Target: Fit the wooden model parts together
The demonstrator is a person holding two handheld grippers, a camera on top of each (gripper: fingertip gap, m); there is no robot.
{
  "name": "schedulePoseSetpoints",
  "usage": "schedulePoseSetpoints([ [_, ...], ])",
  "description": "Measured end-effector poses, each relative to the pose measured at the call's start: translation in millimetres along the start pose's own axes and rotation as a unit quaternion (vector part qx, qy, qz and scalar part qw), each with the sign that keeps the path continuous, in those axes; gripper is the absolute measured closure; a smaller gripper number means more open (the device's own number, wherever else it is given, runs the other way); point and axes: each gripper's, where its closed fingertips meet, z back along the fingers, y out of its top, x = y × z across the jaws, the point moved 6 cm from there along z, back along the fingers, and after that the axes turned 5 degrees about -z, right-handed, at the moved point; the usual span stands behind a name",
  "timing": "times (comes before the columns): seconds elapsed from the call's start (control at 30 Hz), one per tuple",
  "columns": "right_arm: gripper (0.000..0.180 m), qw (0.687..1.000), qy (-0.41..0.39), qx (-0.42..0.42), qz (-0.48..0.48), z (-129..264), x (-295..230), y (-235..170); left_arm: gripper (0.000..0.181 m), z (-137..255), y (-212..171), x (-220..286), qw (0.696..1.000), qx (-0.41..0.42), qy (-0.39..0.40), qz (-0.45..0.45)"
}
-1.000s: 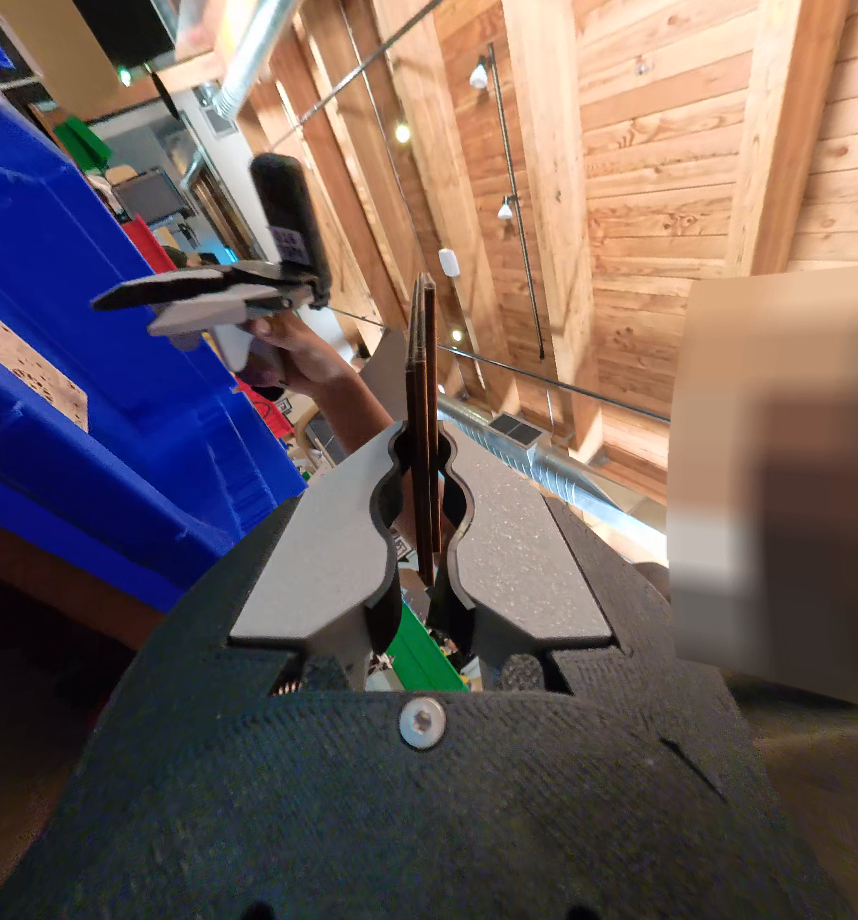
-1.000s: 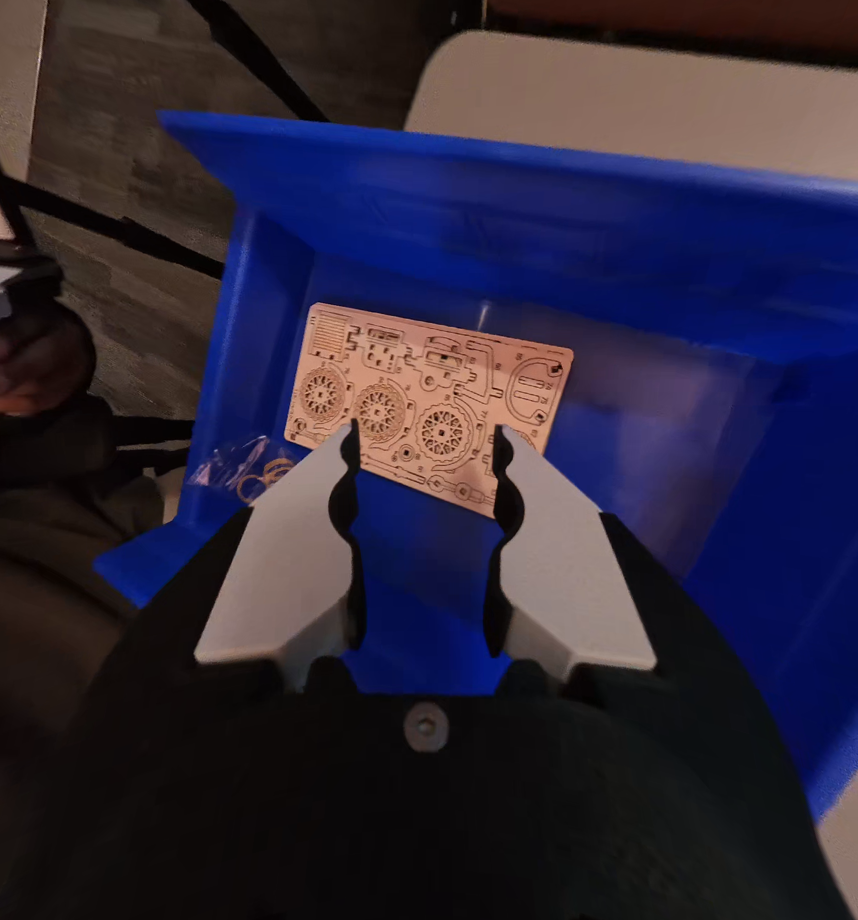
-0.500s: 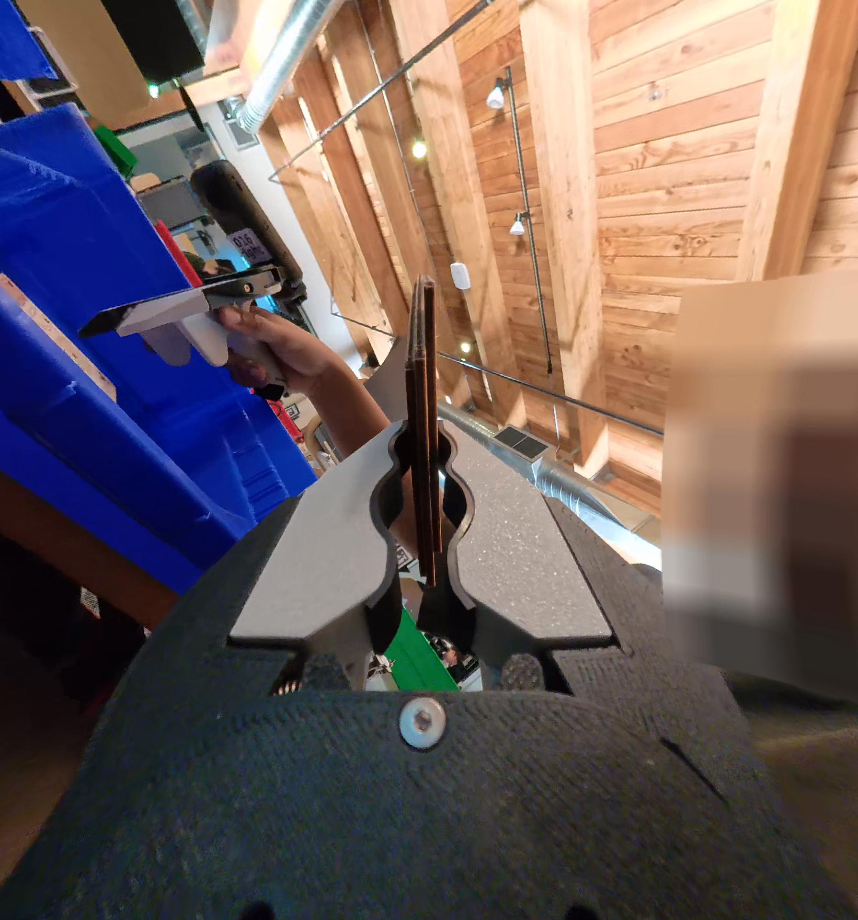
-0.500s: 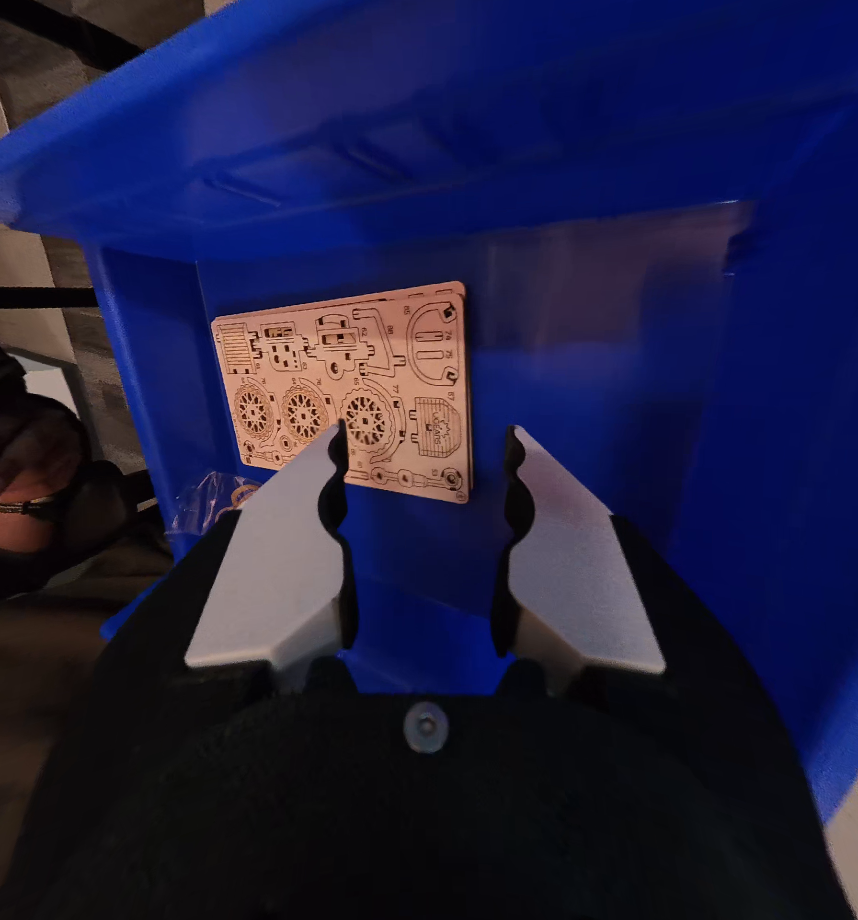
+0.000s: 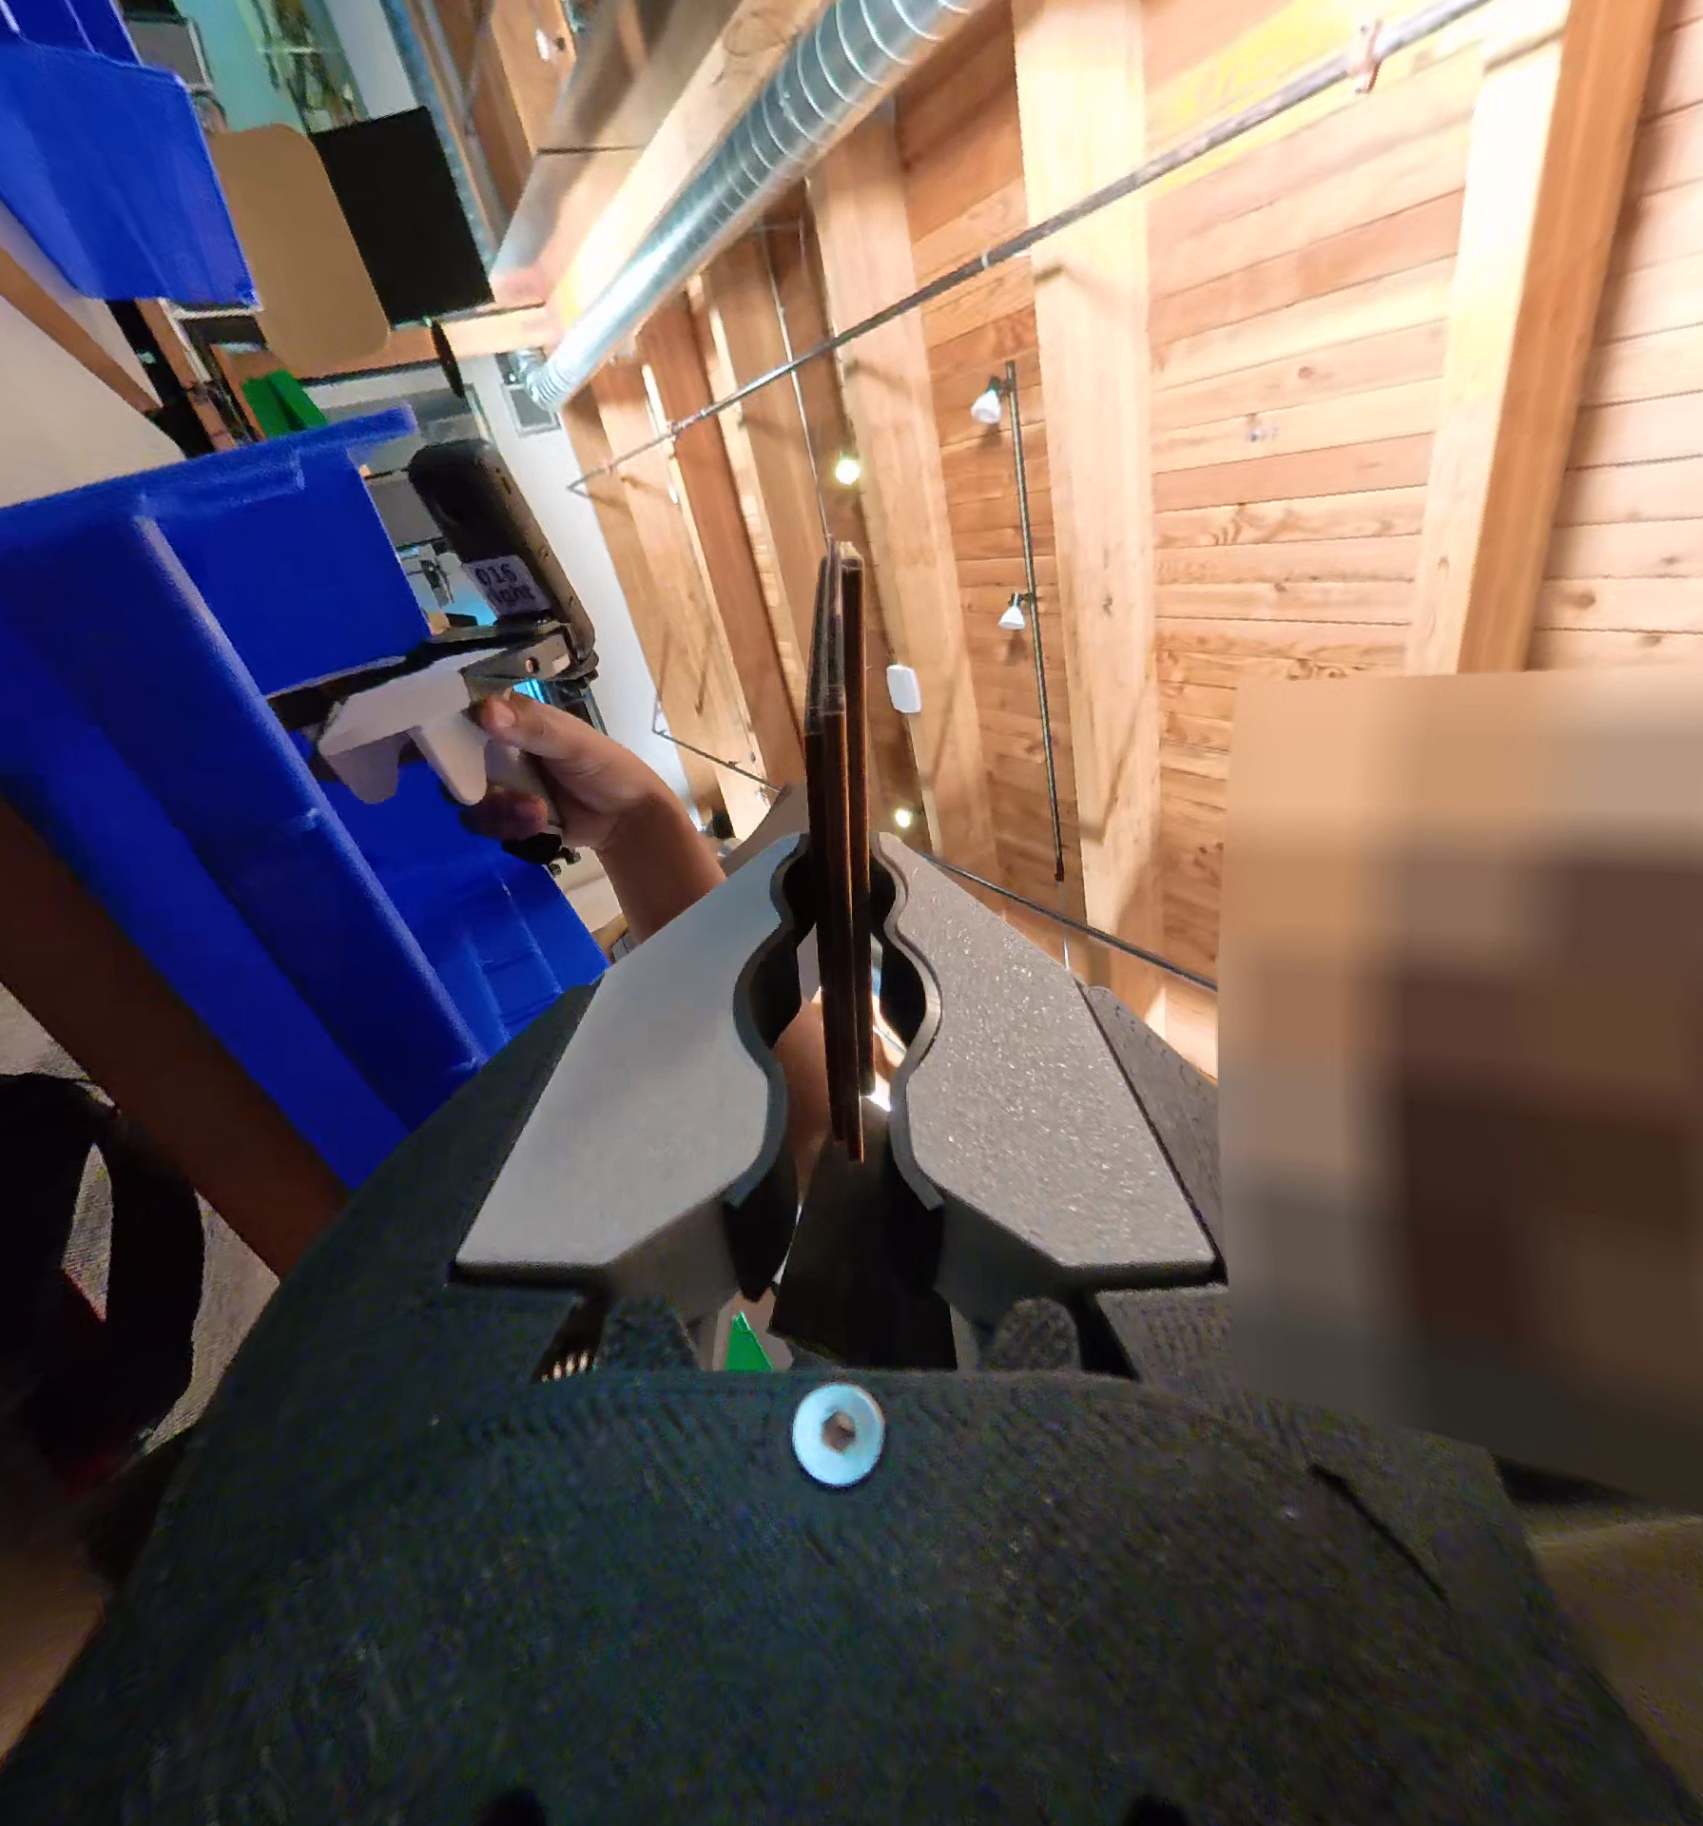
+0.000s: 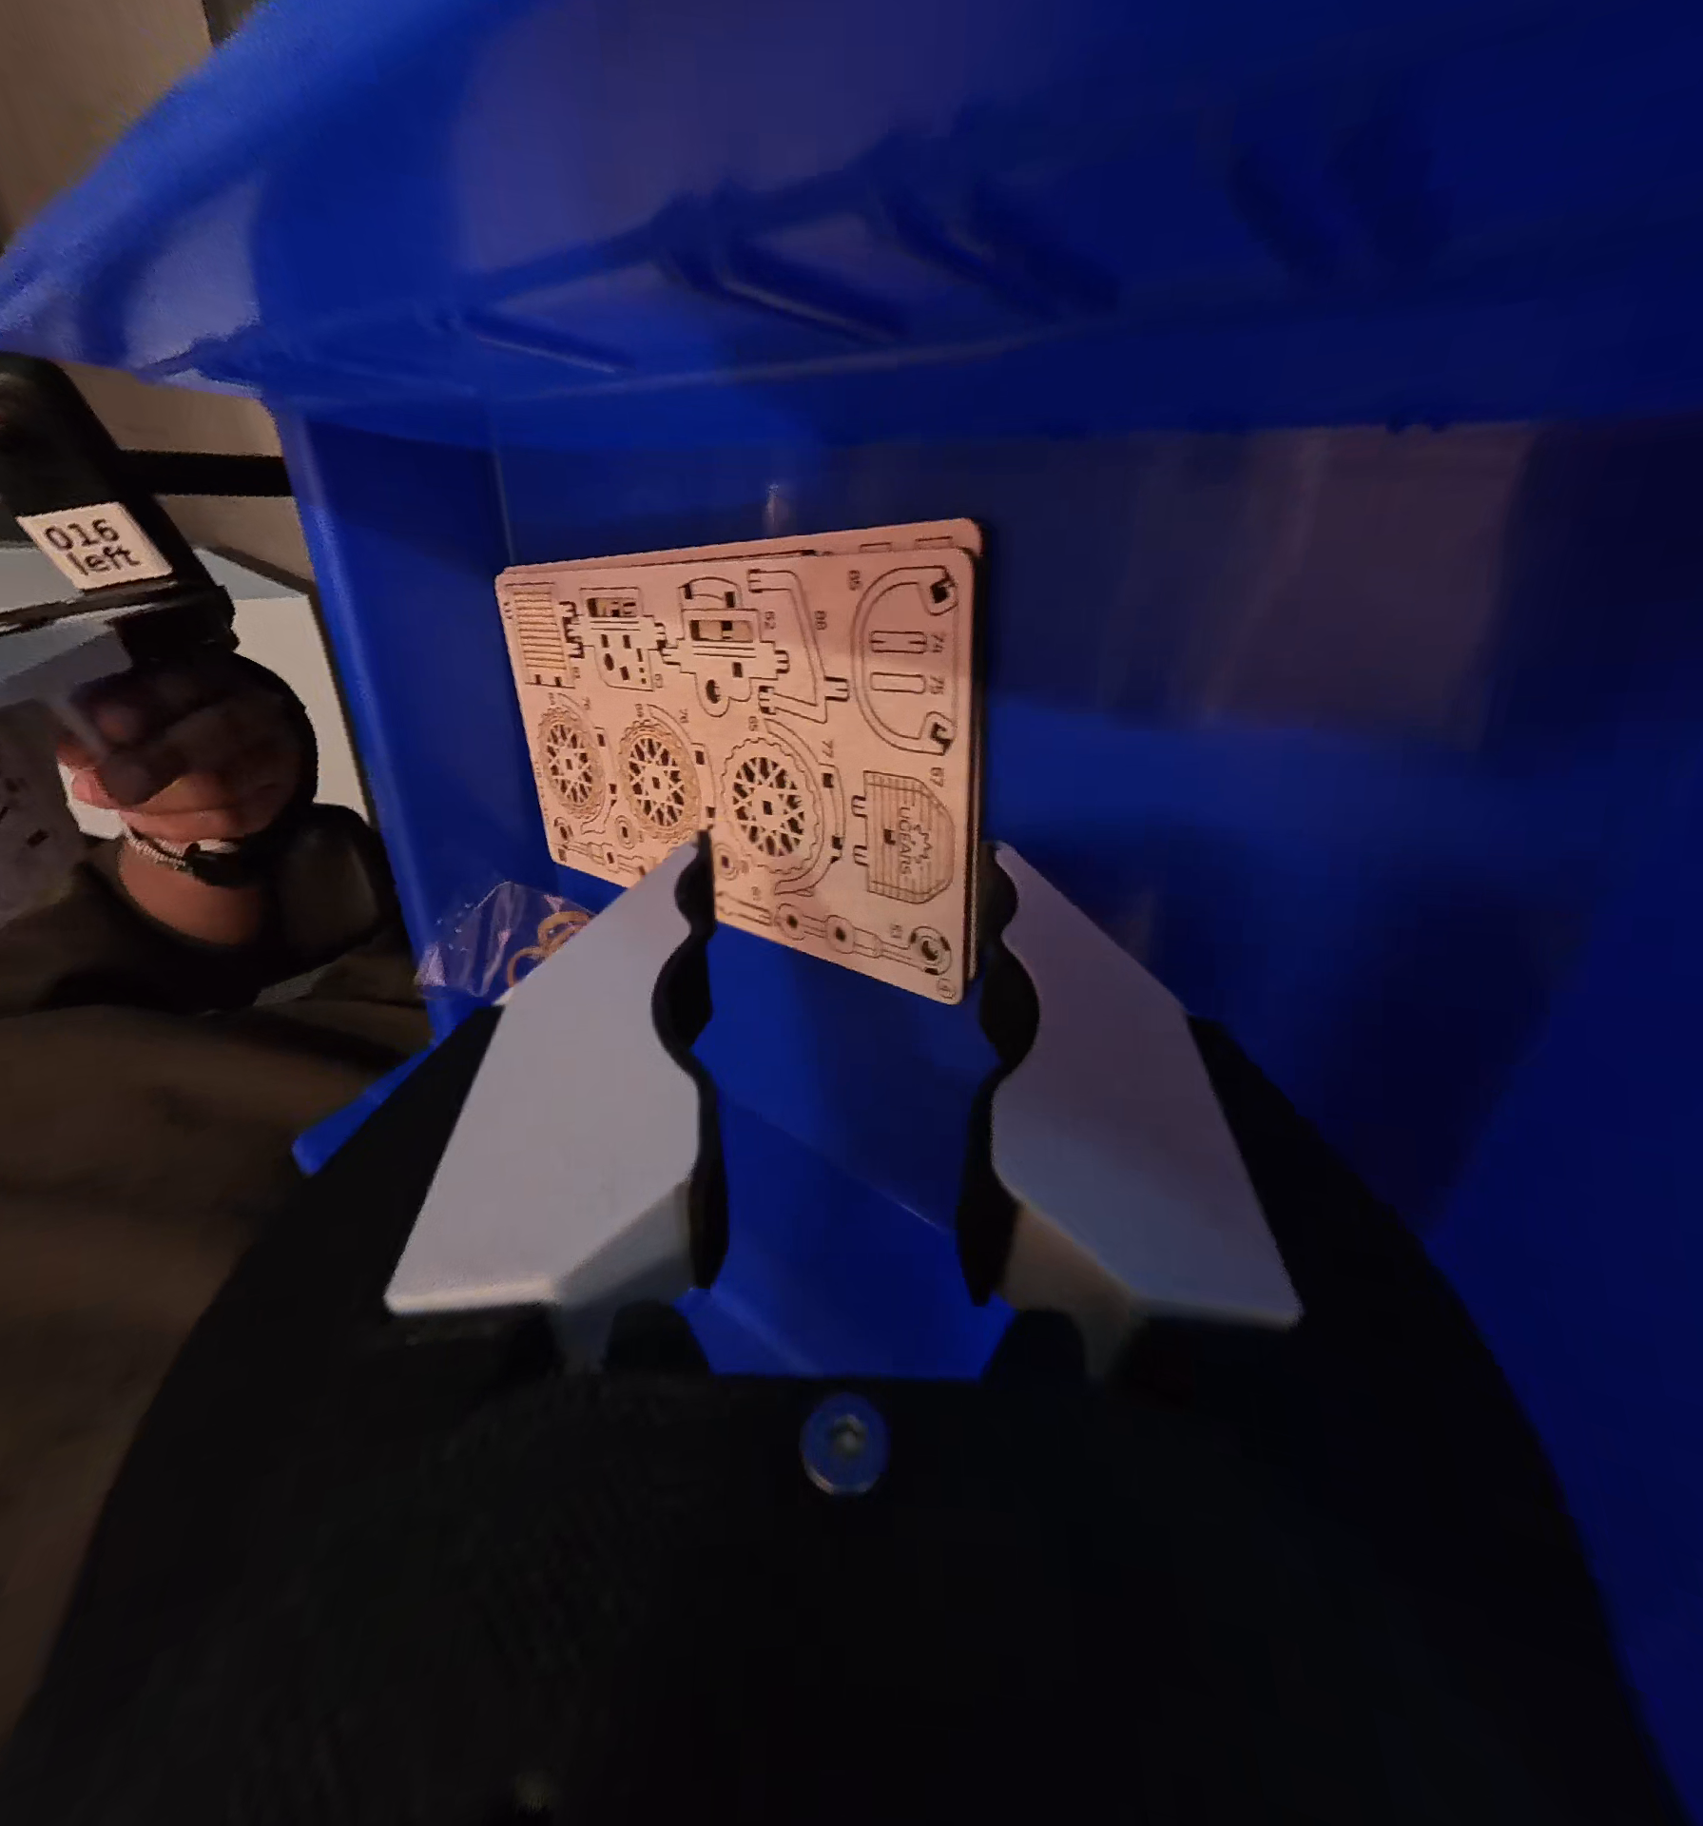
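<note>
Trouble here starts with your right gripper [image 6: 842, 894]: its jaws are spread wide and empty, tips level with the lower edge of the wooden parts sheet [image 6: 743, 736] that lies flat against the floor of the blue bin [image 6: 1321, 790]. One fingertip [image 6: 691, 870] already overlaps the sheet's lower edge and the other sits just off its right edge, so closing now would likely trap nothing, or scrape the face and snap one of the thin laser-cut pieces. The sheet looks like more than one layer (a second edge shows along its right side), so you could lift the top one and leave the rest behind.

Your left gripper [image 5: 842, 870] is pinching thin dark wooden sheets [image 5: 839, 840] edge-on, and they stick out well past the tips. Squeeze harder or knock that free end and they could slide or crack.

Room is tight for the right side. The bin's rim hangs close above, its left wall stands just beside the sheet, and a clear plastic bag [image 6: 506, 939] lies in the corner there. The open side is to the sheet's right, where bare bin floor runs on. The left gripper has free air all round, with the bin well apart from it.
</note>
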Motion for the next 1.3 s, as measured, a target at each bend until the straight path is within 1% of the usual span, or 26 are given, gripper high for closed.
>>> schedulePoseSetpoints([
  [0.2, 0.121, 1.000, 0.014, -0.006, 0.017, 1, -3, -2, 0.175, -7, -1, -7, 1.000, -0.020, -0.002, 0.022],
  [0.3, 0.125, 0.999, 0.025, 0.014, 0.025, 6, -10, -1, 0.175, -9, 4, -15, 1.000, -0.016, 0.015, 0.017],
  [0.43, 0.134, 0.995, 0.085, 0.047, 0.035, 20, -27, 0, 0.175, -15, 3, -19, 1.000, -0.018, 0.014, 0.018],
  [0.53, 0.132, 0.987, 0.147, 0.052, 0.036, 24, -39, -3, 0.175, -17, 2, -26, 0.999, -0.026, 0.039, 0.005],
  [0.67, 0.141, 0.969, 0.236, 0.060, 0.031, 29, -53, -3, 0.175, -15, 5, -35, 0.998, -0.013, 0.054, 0.014],
  [0.7, 0.141, 0.967, 0.247, 0.059, 0.031, 29, -55, -3, 0.174, -15, 5, -36, 0.998, -0.011, 0.054, 0.017],
  [0.9, 0.143, 0.966, 0.245, 0.051, 0.065, 28, -61, -7, 0.174, -21, 0, -35, 0.999, -0.022, 0.034, 0.021],
  [0.97, 0.147, 0.960, 0.261, 0.047, 0.088, 31, -66, -10, 0.174, -21, 0, -35, 0.999, -0.020, 0.035, 0.024],
  [1.13, 0.176, 0.936, 0.318, 0.013, 0.147, 30, -88, -23, 0.174, -20, 2, -38, 0.999, -0.004, 0.033, 0.038],
  [1.17, 0.176, 0.930, 0.335, 0.000, 0.151, 28, -93, -26, 0.174, -20, 3, -38, 0.999, -0.002, 0.031, 0.041],
  [1.2, 0.157, 0.930, 0.336, -0.013, 0.150, 23, -97, -28, 0.174, -20, 3, -38, 0.999, 0.000, 0.028, 0.045],
  [1.23, 0.128, 0.933, 0.325, -0.028, 0.152, 16, -98, -30, 0.174, -20, 3, -38, 0.999, 0.000, 0.025, 0.047],
  [1.3, 0.111, 0.932, 0.329, -0.054, 0.146, 6, -105, -34, 0.174, -21, 3, -38, 0.999, -0.002, 0.022, 0.045],
])
